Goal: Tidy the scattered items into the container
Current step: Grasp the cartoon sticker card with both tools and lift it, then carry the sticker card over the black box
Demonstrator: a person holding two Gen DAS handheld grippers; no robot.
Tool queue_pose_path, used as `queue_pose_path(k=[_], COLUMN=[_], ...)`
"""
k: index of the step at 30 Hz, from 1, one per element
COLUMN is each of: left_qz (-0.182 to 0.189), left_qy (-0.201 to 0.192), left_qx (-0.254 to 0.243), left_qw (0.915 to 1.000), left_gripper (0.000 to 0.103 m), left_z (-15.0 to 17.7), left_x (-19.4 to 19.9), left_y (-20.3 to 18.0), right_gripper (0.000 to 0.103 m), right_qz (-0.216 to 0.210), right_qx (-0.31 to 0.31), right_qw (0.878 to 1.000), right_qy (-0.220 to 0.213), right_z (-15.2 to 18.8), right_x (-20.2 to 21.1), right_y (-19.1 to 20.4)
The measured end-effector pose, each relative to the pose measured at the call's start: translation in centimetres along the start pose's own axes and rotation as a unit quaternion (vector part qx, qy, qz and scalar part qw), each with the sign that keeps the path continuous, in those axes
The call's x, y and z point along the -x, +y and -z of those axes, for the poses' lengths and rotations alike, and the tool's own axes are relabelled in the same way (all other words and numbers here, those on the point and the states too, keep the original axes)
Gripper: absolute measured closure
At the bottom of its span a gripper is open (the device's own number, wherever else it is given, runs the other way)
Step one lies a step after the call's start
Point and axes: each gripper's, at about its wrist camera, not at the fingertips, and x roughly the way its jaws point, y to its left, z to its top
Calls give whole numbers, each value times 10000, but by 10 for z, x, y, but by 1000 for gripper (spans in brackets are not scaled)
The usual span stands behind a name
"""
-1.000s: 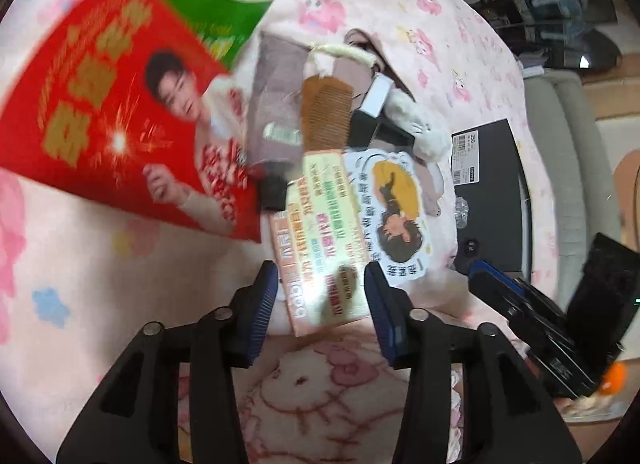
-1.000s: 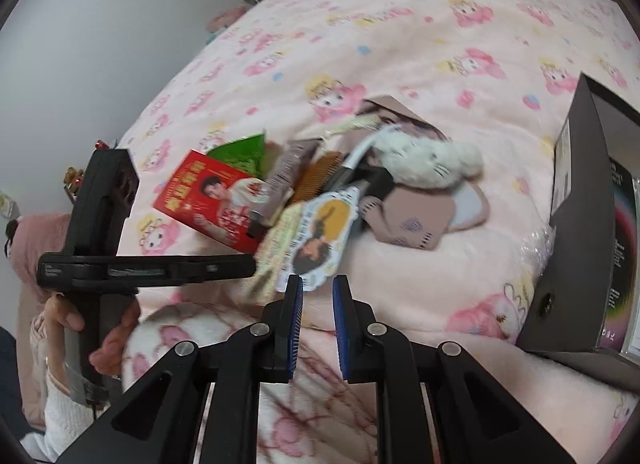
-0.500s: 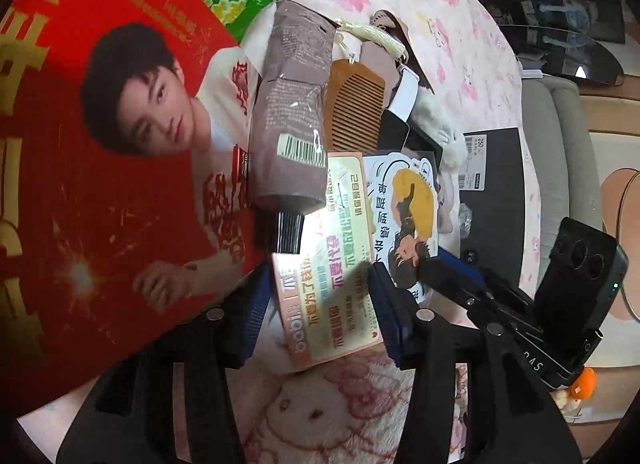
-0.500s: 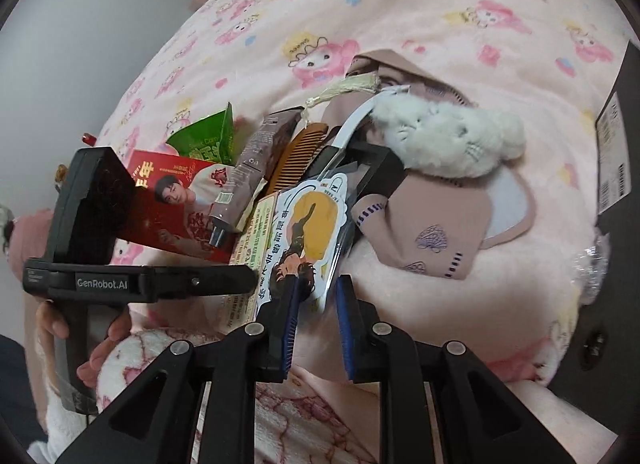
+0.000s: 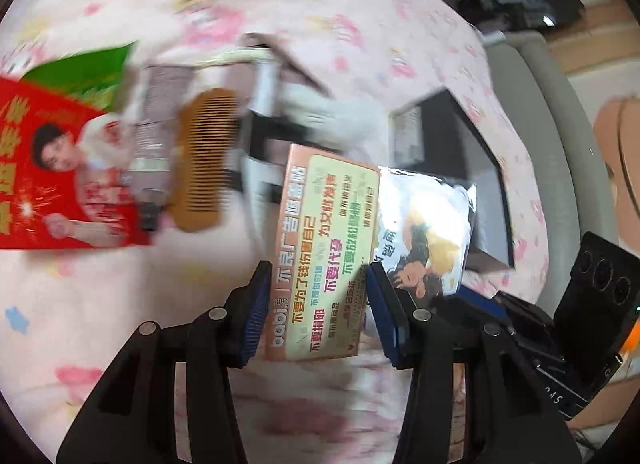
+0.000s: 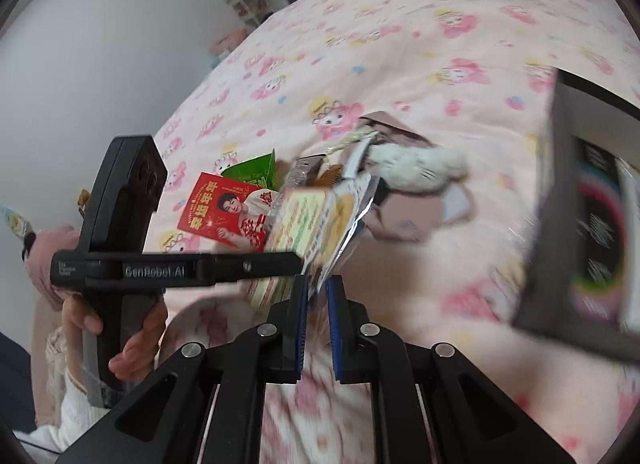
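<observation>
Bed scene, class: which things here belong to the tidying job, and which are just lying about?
Job:
orange box, in left gripper
cartoon packet, in right gripper
comb
red packet
black container

Lying about:
pink blanket
grey sofa

Each fisheye rides a handheld gripper, looking forward along its fingers, close above the pink cartoon-print bedspread (image 5: 100, 304). The left wrist view faces across the orange-bordered card (image 5: 326, 252) toward the black box (image 5: 460, 144). The right wrist view looks over the same card (image 6: 308, 220), from its right.
</observation>
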Motion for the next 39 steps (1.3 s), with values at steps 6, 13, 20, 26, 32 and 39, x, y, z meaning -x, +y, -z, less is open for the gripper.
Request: queue_pose_path(k=[6,13,20,26,32,39], left_qz=[99,195,-413,-484,-606,-920], left_qy=[234,647,478,600,647,592], left_qx=[-636,-770,-743,-715,-712,-1121], left_qw=[9977,9947,9952,9945,9935,9877], left_gripper=[56,56,56,54,46,45], left_z=[41,74,75,71,67,73], left_x=[-21,-75,-95,-105,-120,-124], left_y=[-71,-115,-125,-122,-119,-129], right_gripper=[95,93,89,85,84,84], right_qz=[582,1012,1349,1352,1279,915], right_qx=[-224,-857,-1175,-1335,-1388,-1328], right_qw=[9978,9912,9839,9818,9820,9869], right_qy=[-204,28,15,-1,-70,-69], right_z=[46,94,104,103,98,98], right_x=[53,63,72,73,64,50], right_y=[-31,-78,-109,-122,-131,-133])
